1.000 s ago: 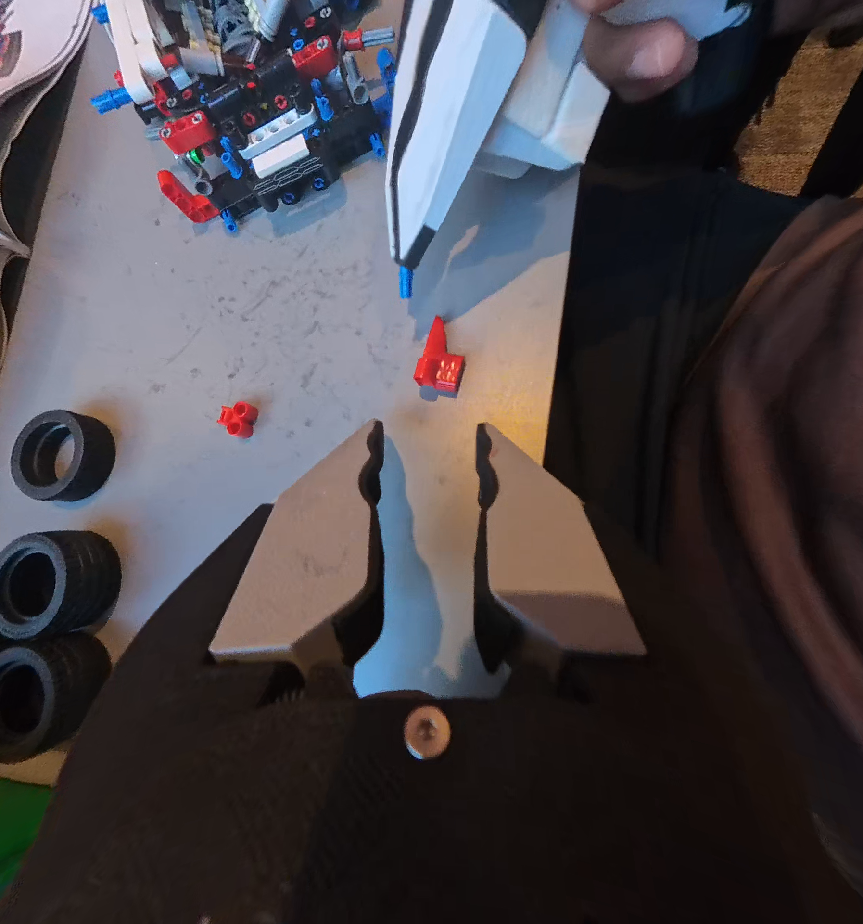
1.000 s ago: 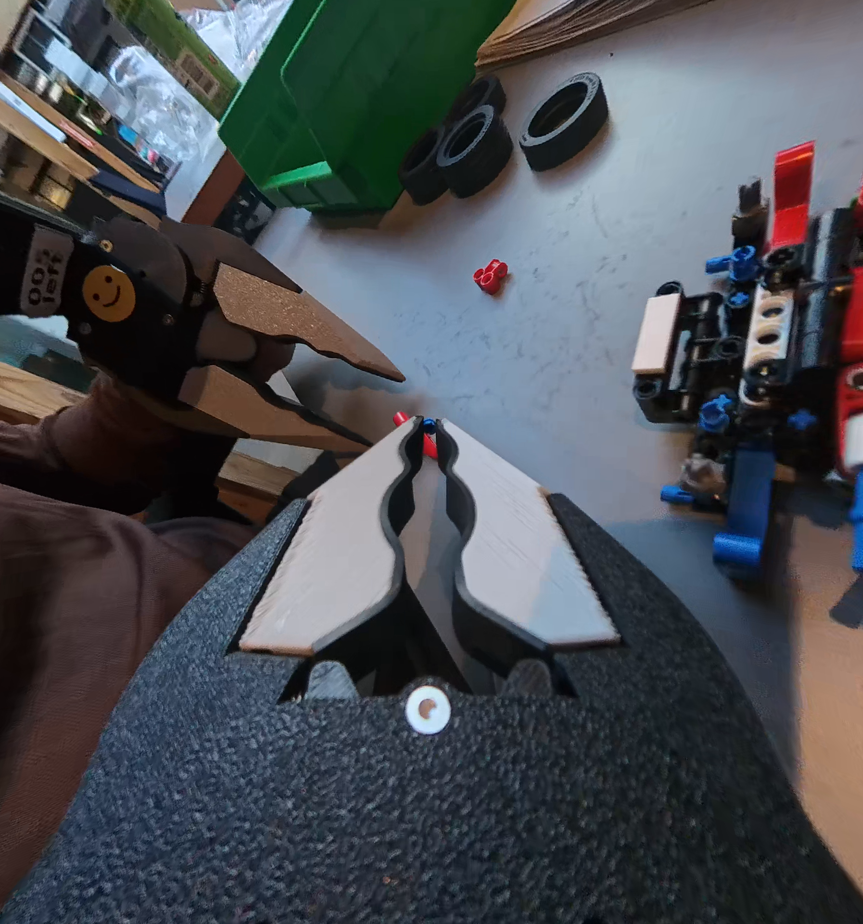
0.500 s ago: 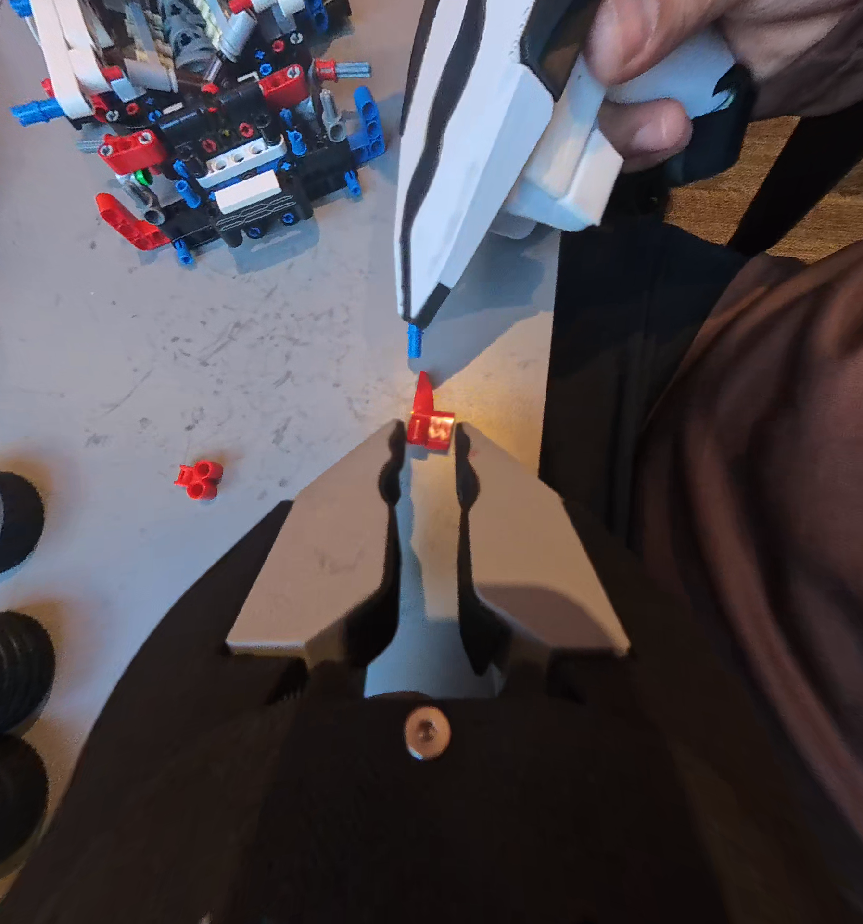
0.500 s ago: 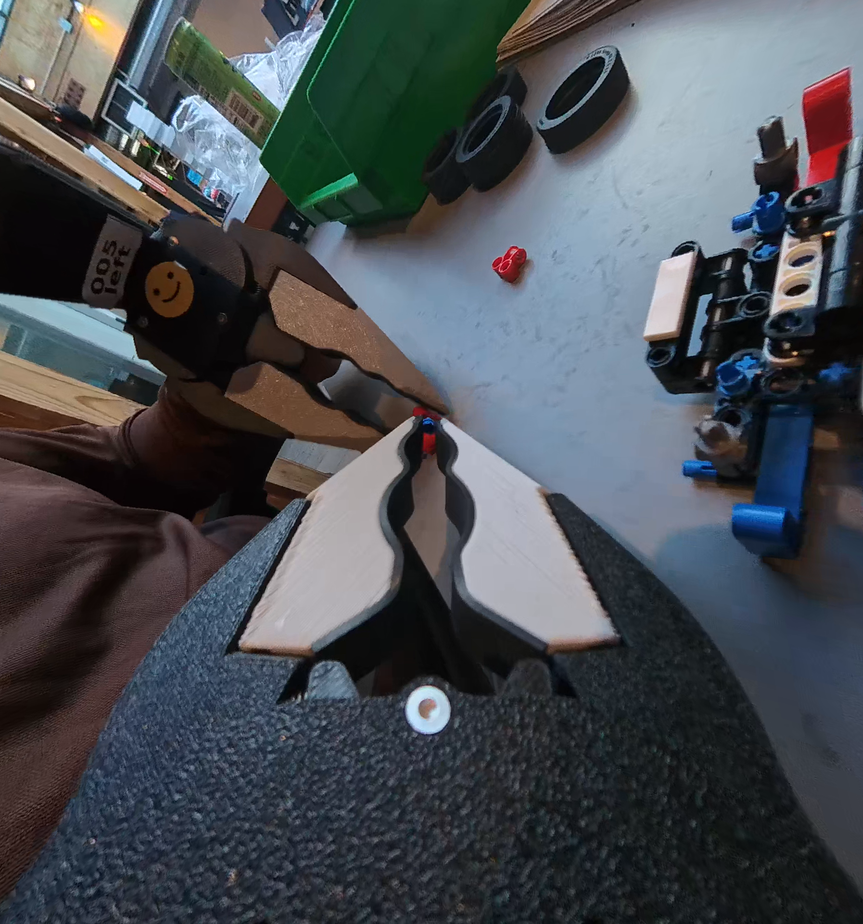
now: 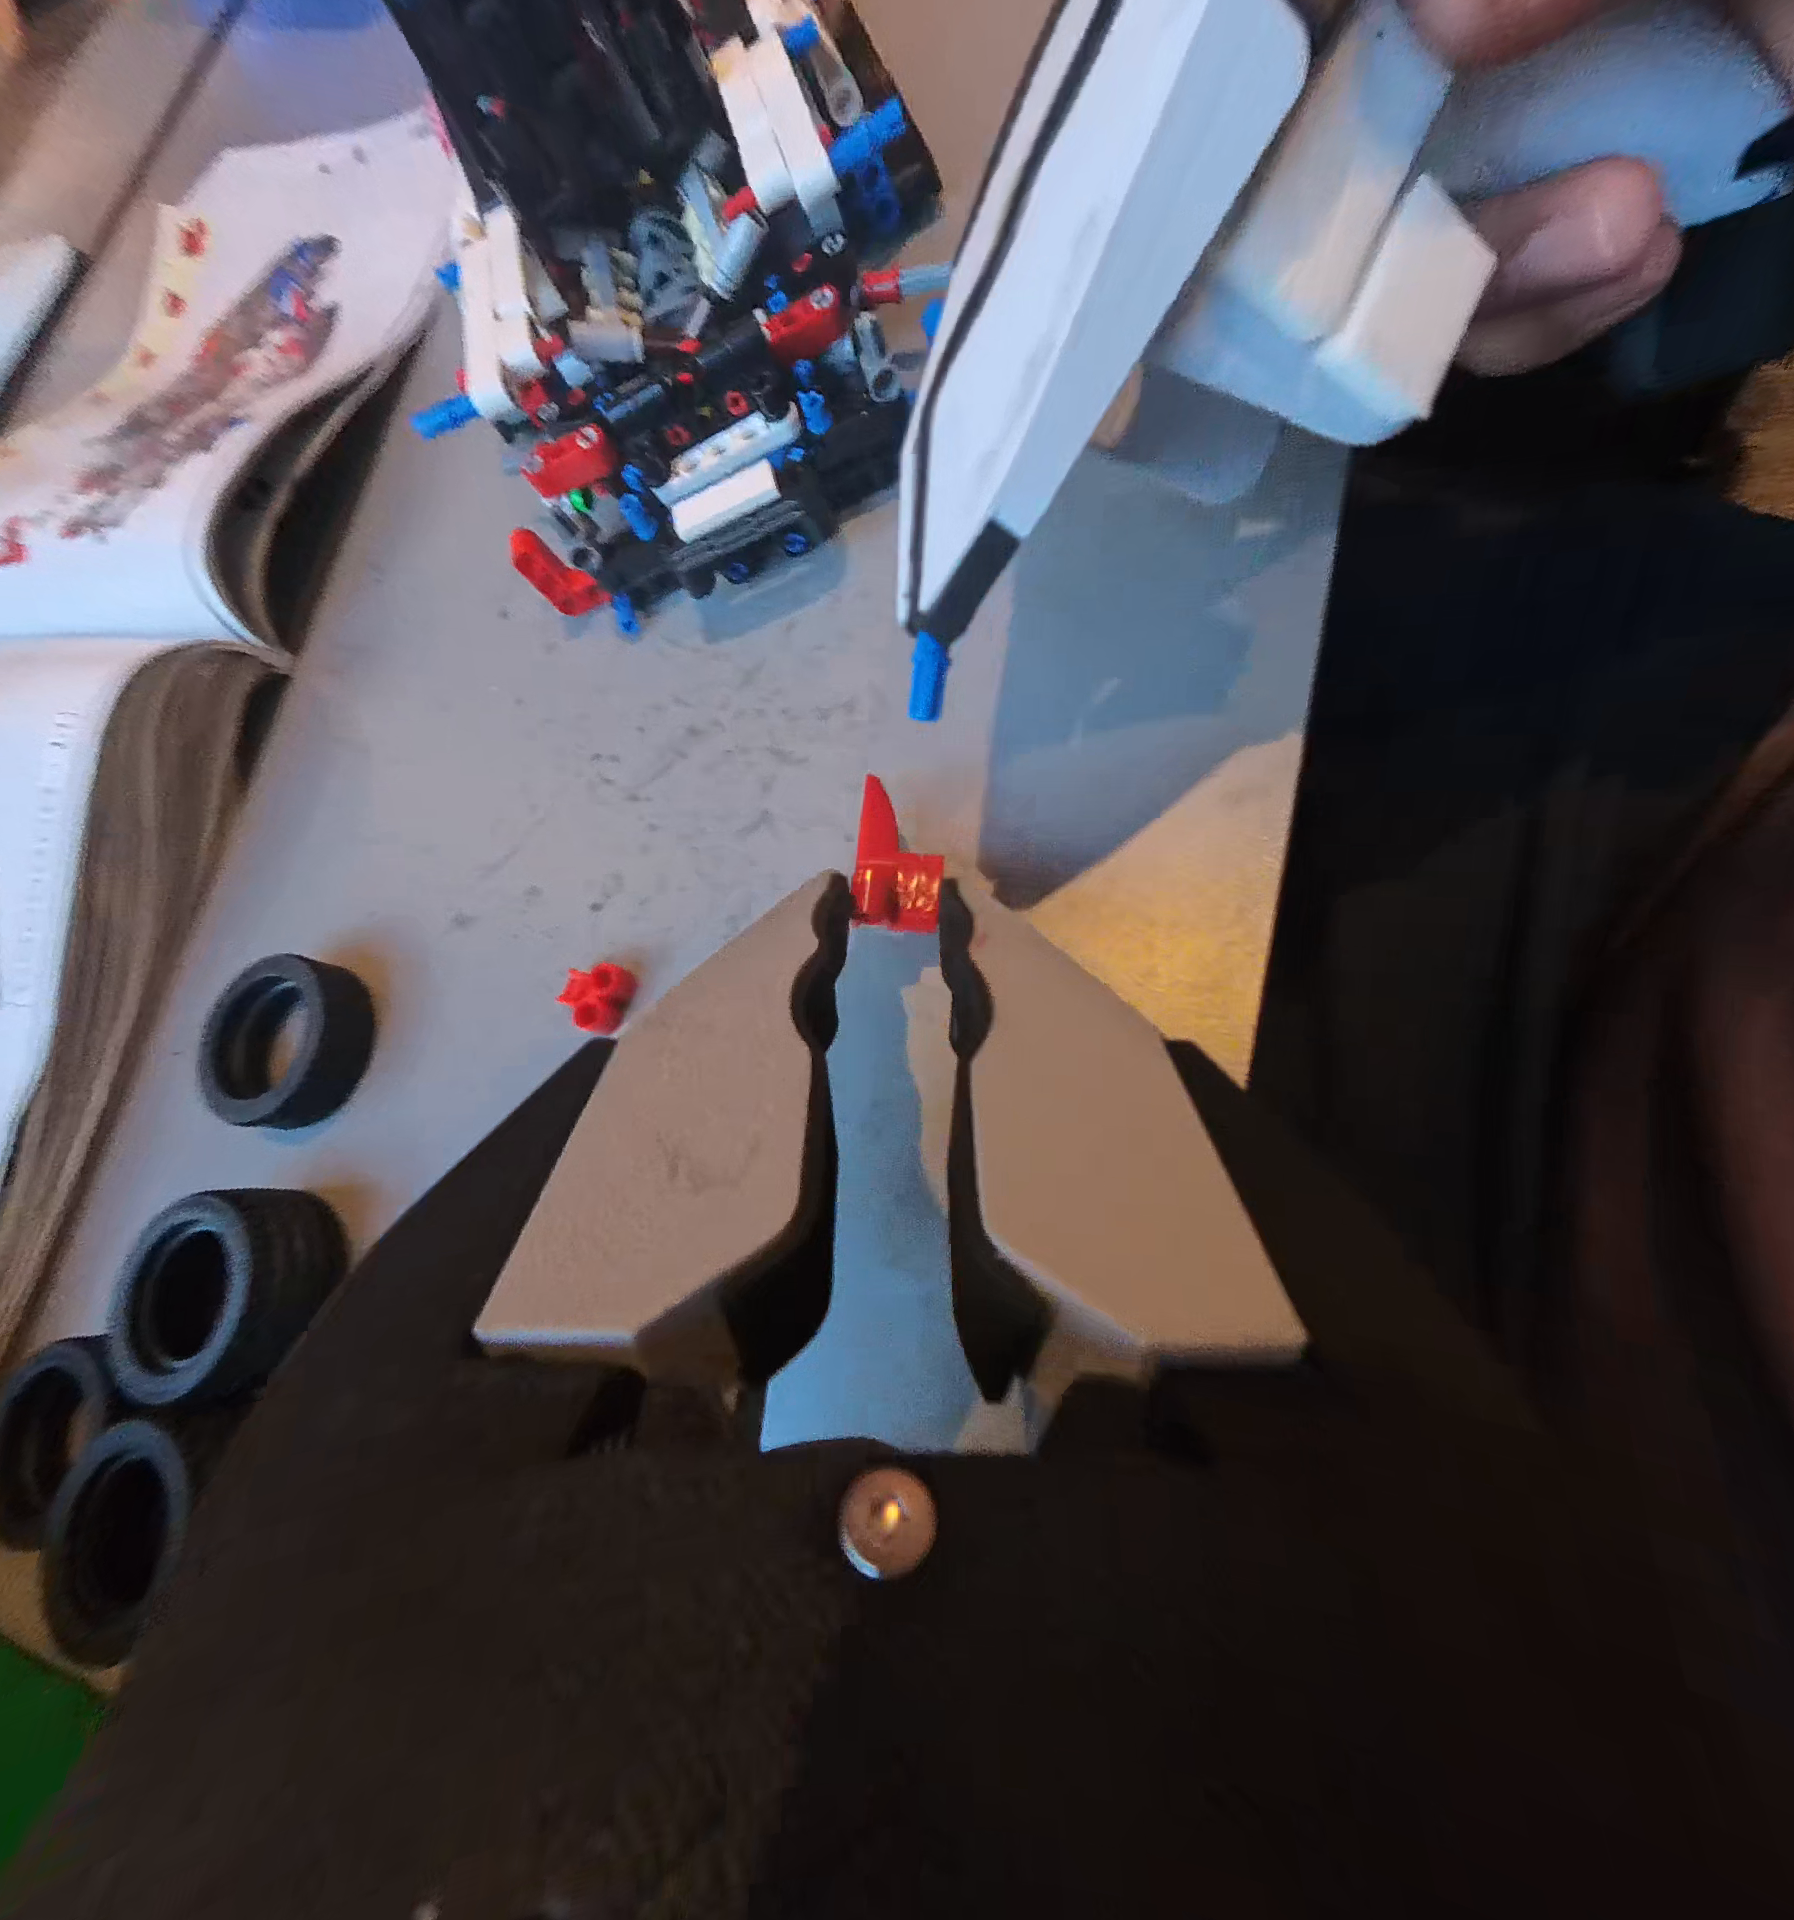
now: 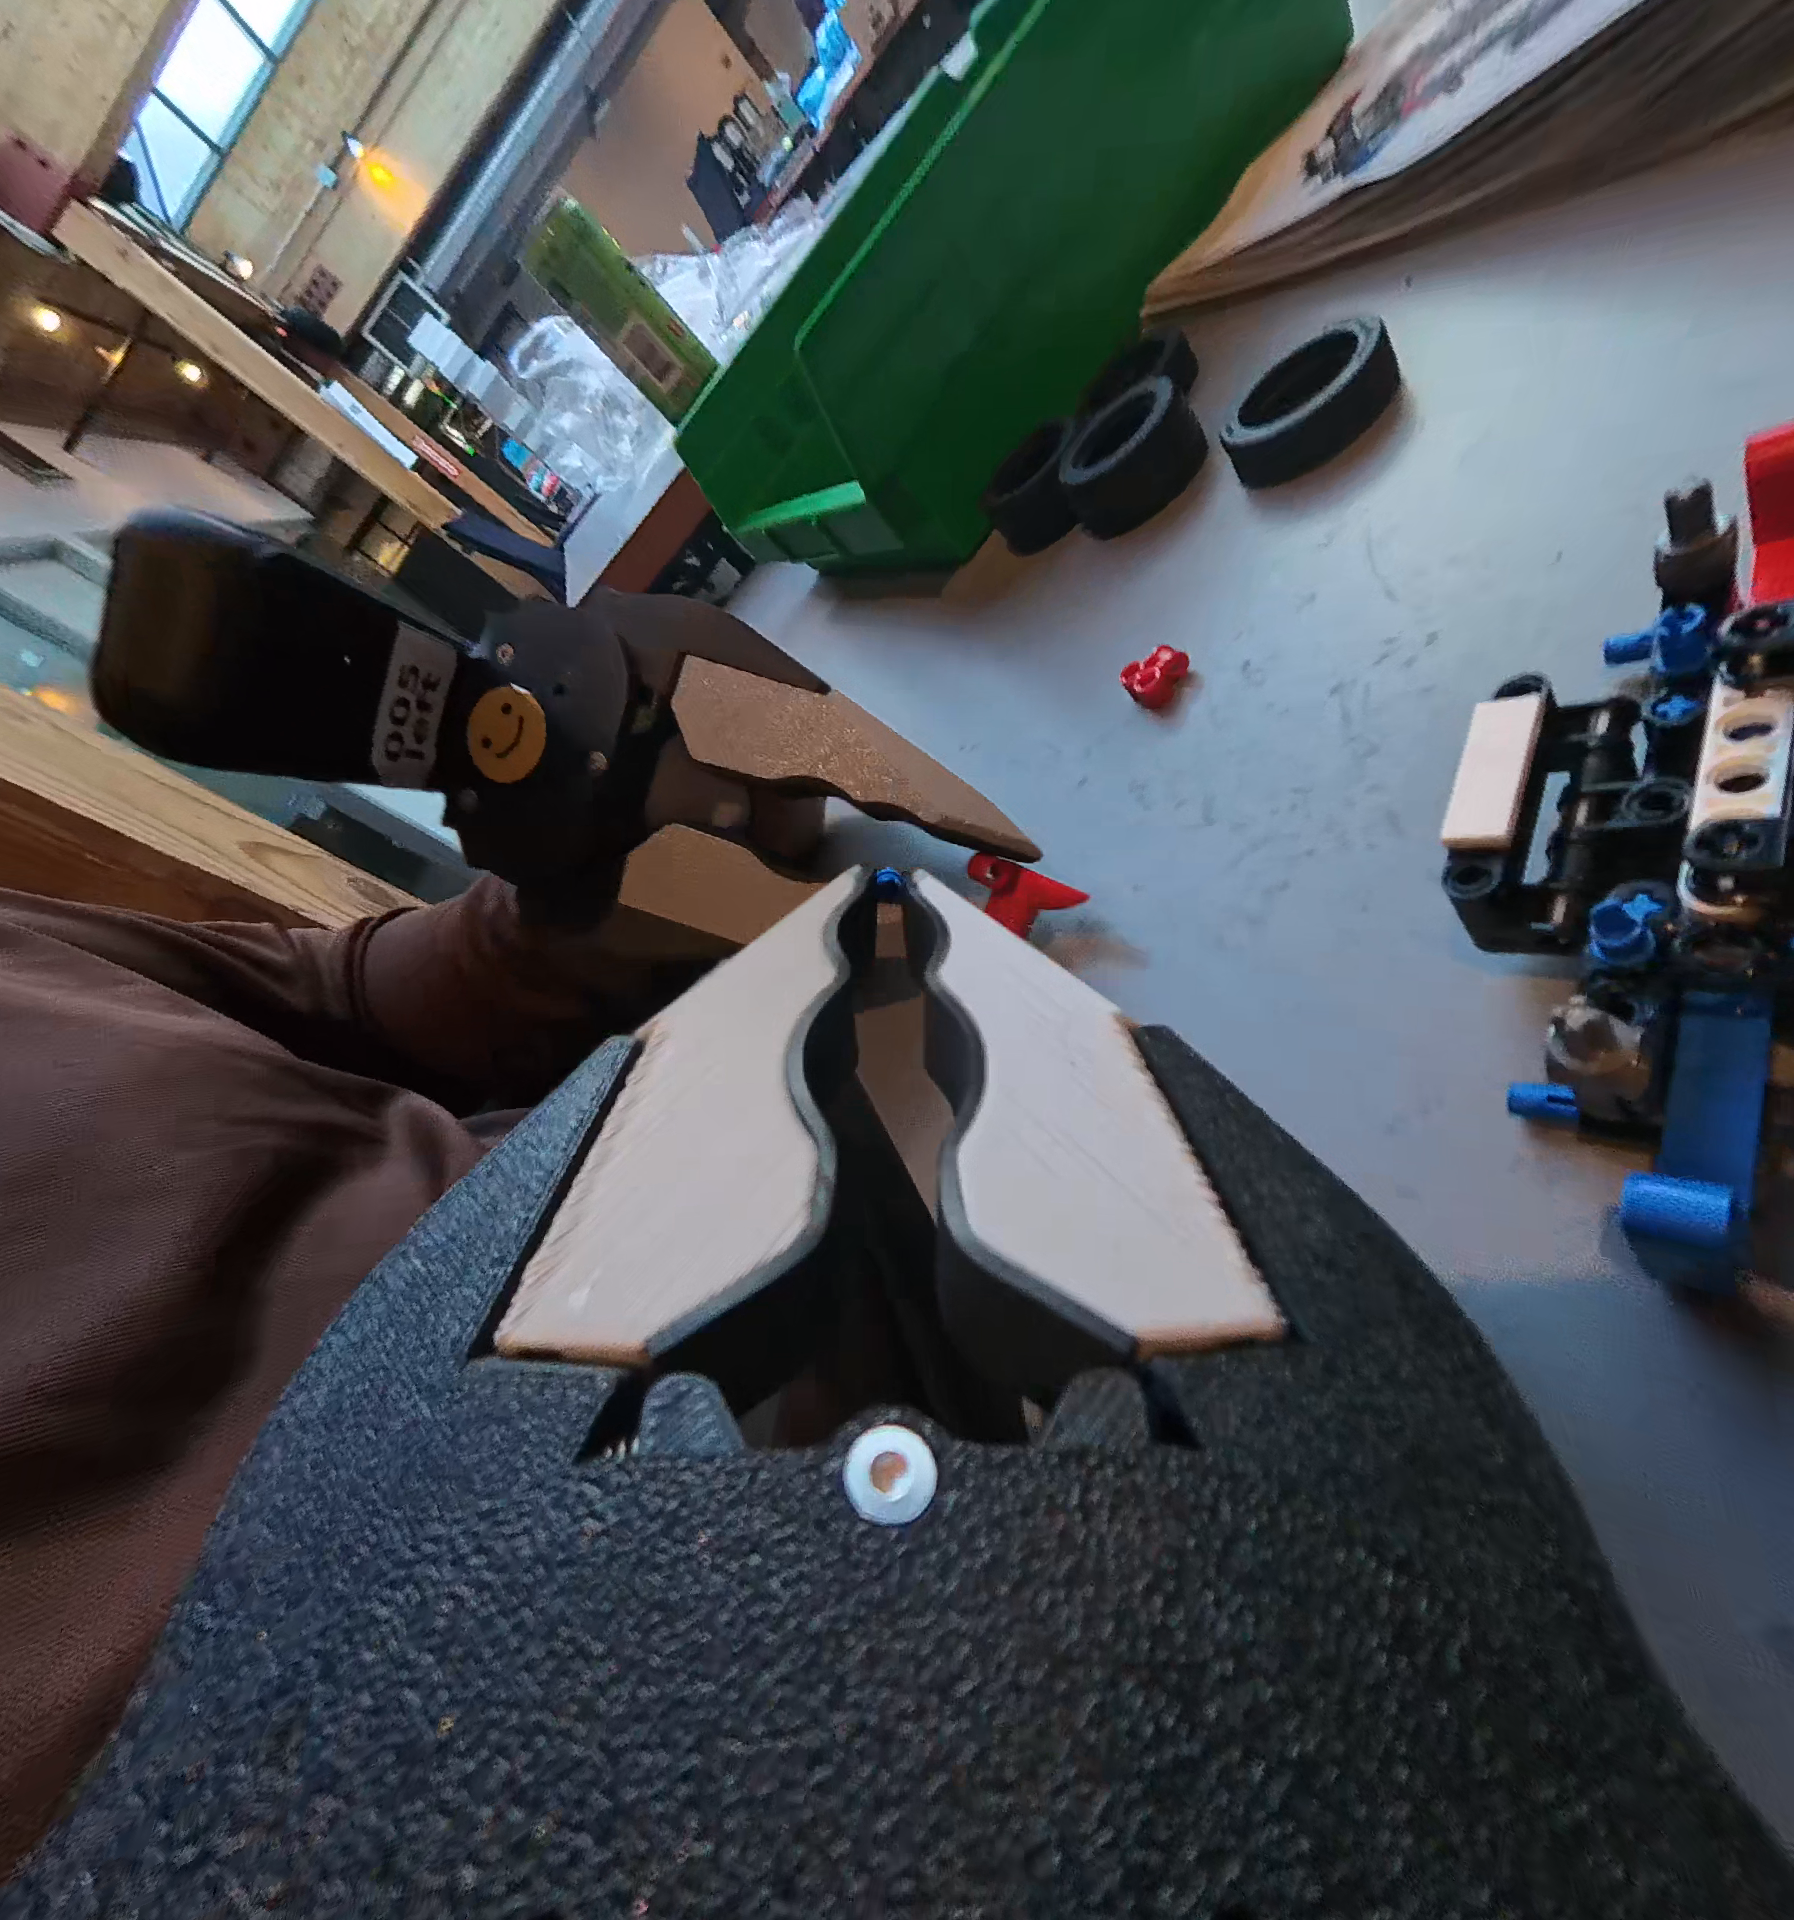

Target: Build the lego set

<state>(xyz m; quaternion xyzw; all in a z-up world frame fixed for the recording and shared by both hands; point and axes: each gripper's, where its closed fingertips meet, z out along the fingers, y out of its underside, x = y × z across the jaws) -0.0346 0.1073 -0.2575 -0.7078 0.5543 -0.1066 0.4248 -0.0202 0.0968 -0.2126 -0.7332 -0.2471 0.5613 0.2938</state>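
Note:
My left gripper point(image 5: 895, 906) is shut on a small red piece with a pointed fin point(image 5: 903, 883). Both pads press its square base, and the fin points forward. In the right wrist view the left gripper point(image 6: 981, 857) holds the red piece point(image 6: 1028, 899) a little above the grey table point(image 6: 1340, 831). My right gripper point(image 6: 886, 896) is shut on a short blue pin point(image 6: 886, 881). In the left wrist view the right gripper point(image 5: 950, 613) is white, and the blue pin point(image 5: 927, 675) sticks out of its tips, just beyond the red piece.
The partly built black, white, red and blue model point(image 5: 685, 395) stands farther back and also shows in the right wrist view point(image 6: 1703, 883). A small red connector point(image 5: 595, 997), several black tyres point(image 5: 285, 1039), an open instruction book point(image 5: 145, 436) and a green bin point(image 6: 976, 312) lie around. The grippers' ends are close to 5 cm from one another. About 6 cm separates my left fingertips from the small red connector point(image 5: 595, 997). It is also in sight in the right wrist view point(image 6: 1136, 680).
My left gripper moved up to the red piece, closed its jaws on it and raised it off the table. My right gripper kept hold of the blue pin and stayed close by.

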